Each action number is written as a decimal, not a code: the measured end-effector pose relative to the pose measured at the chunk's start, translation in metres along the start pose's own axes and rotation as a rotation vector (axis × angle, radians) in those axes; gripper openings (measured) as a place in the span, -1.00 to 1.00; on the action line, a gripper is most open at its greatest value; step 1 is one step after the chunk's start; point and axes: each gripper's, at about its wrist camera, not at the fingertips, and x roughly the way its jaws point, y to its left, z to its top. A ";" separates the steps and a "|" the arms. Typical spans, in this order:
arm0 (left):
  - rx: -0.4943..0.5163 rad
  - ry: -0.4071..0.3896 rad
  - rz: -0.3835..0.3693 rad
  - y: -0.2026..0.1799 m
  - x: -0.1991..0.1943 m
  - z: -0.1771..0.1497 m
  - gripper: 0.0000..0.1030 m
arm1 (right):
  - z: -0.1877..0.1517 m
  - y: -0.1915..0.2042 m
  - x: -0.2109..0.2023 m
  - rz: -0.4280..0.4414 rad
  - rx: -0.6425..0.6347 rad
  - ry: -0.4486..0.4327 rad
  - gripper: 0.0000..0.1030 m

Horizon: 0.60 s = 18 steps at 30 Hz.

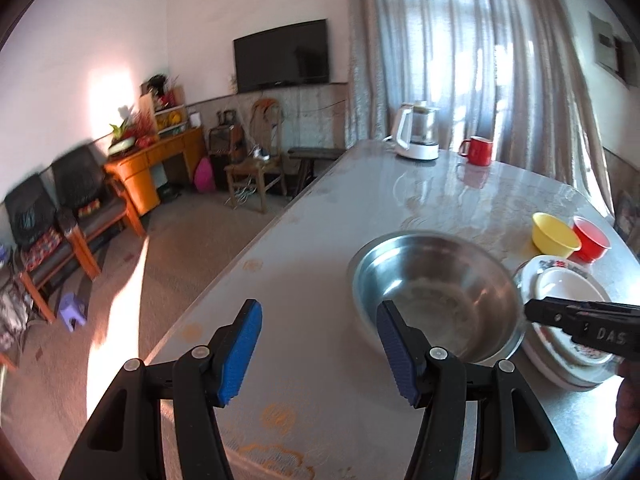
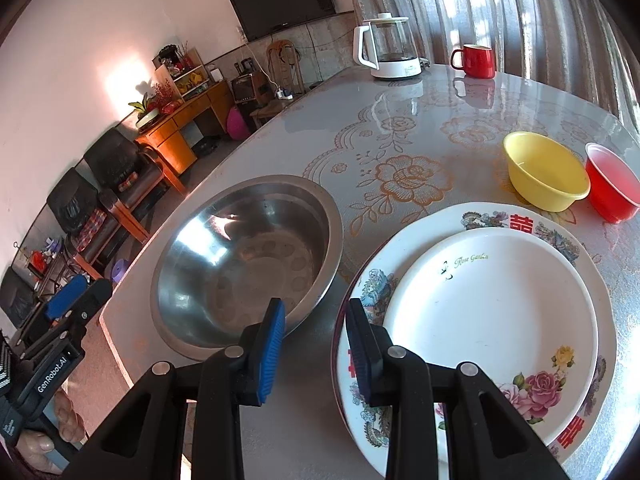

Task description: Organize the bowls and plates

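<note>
Left gripper (image 1: 318, 354): jaws apart, empty, lower centre, near steel bowl (image 2: 248, 256). Right gripper (image 2: 316, 348): jaws apart, empty, between bowl and stacked plates (image 2: 496, 312). Yellow bowl (image 2: 544, 170), red bowl (image 2: 612, 188): upper right. Risk: smooth bowl sliding off table edge (image 2: 120, 344) if nudged.

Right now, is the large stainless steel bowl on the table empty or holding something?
Empty. The large stainless steel bowl stands upright, and its bare, shiny bottom shows only reflections in both wrist views; nothing lies inside.
</note>
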 end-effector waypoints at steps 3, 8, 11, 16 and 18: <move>0.051 -0.019 -0.023 -0.014 -0.004 0.008 0.18 | 0.000 -0.003 -0.006 -0.005 0.005 -0.015 -0.40; 0.123 -0.039 -0.073 -0.040 -0.006 0.019 0.18 | 0.000 -0.016 -0.015 -0.017 0.038 -0.040 -0.40; 0.168 -0.044 -0.102 -0.057 -0.006 0.023 0.18 | -0.001 -0.027 -0.022 -0.031 0.063 -0.057 -0.40; 0.234 -0.053 -0.148 -0.087 -0.006 0.030 0.18 | -0.003 -0.049 -0.033 -0.056 0.117 -0.082 -0.40; 0.260 -0.055 -0.166 -0.098 -0.005 0.033 0.18 | -0.004 -0.057 -0.037 -0.066 0.141 -0.091 -0.40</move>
